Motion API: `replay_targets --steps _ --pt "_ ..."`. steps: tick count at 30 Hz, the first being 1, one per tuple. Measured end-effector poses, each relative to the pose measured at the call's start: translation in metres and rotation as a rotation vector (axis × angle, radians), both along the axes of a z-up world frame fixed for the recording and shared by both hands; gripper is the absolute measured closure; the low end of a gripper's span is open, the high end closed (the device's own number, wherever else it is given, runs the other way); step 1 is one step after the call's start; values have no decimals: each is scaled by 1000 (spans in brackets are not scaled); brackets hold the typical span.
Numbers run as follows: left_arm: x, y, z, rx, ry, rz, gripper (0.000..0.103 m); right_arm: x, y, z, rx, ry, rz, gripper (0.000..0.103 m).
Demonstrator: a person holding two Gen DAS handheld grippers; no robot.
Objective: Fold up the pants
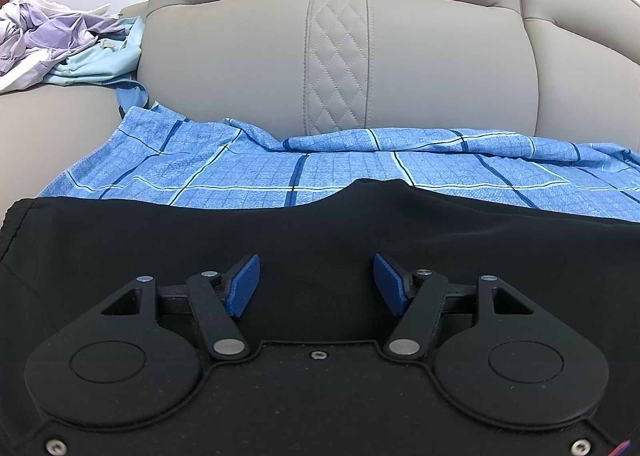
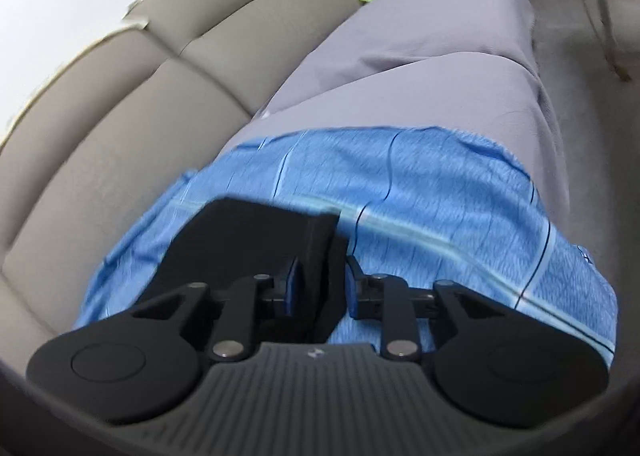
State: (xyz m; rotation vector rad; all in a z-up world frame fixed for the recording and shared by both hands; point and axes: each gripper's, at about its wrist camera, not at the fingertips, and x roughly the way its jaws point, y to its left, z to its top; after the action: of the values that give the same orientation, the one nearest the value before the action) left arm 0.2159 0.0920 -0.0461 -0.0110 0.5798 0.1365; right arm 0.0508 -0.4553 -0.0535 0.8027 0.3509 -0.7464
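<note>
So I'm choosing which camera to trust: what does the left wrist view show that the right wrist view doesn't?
Left wrist only: open left tongs over spread black pants, a clothes pile.
Right wrist only: right tongs shut on a black pants fold, a grey cover.
Both: blue checked cloth, beige sofa back.

My left gripper (image 1: 316,284): matte black linkage arms, round housings, silver pivot pins and screws, ribbed blue pads (image 1: 245,285); my right gripper (image 2: 318,286): same black build, blue pads, silver pins, grey ridged deck bearing a small pale mark.
</note>
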Motion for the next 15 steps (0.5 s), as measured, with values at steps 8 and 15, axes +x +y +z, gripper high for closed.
replay_targets --steps 8,15 --pt "3 2 6 -21 46 37 30 29 -27 0 12 -18 78 81" --pt "-13 28 18 -35 128 48 21 55 -1 47 -65 46 135 91"
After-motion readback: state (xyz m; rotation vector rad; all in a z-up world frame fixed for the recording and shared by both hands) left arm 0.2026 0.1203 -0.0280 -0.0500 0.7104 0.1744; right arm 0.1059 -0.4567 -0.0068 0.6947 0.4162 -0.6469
